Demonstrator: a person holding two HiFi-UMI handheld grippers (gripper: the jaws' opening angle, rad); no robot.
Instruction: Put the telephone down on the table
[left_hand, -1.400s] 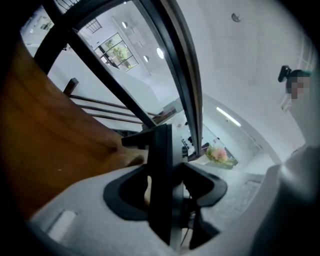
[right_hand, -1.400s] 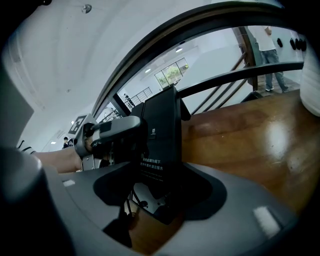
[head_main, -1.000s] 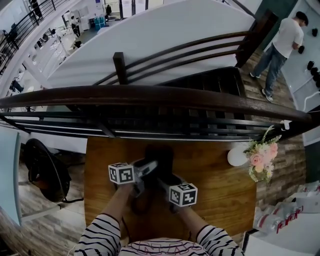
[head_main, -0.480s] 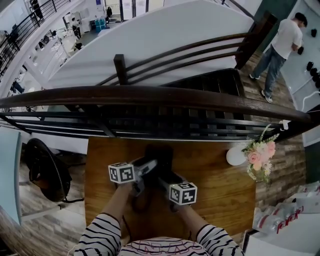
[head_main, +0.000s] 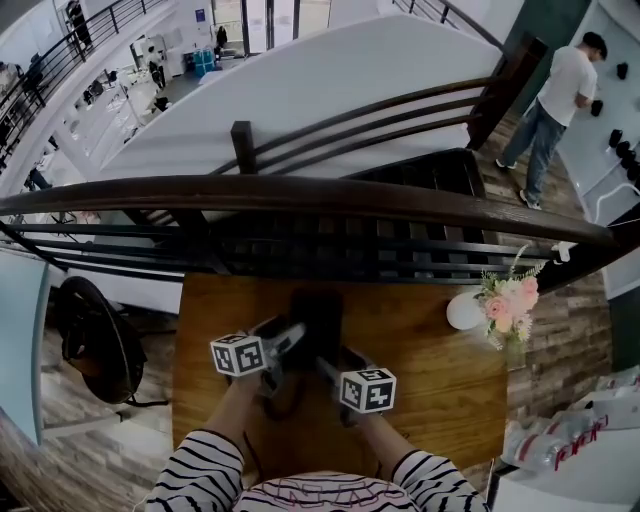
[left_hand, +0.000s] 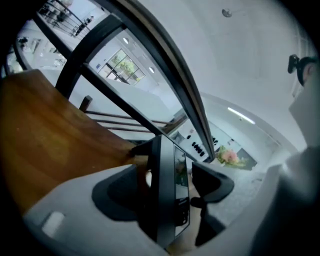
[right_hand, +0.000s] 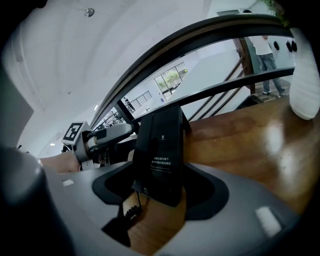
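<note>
At the left, the left gripper (left_hand: 172, 172) has its jaws spread wide. They have just been opening, and the telephone (head_main: 318, 310) stands edge-on between them with a clear gap on its screen side, so this gripper no longer pinches it. In the middle, the head view shows the dark telephone on the wooden table (head_main: 440, 380), near the far edge below the railing (head_main: 300, 195), with both grippers reaching in from the near side. The right gripper (right_hand: 164, 190) is also spread. Its jaws have just widened and then eased in a touch, and the telephone's back sits between the pads without either visibly pressing on it. Farther right, a white vase of flowers (head_main: 492, 305) stands well apart from the telephone.

The placing itself looks done: the telephone seems to rest on the table and both grips look let go. What seems left is to draw both grippers back clear of it without knocking it.
</note>
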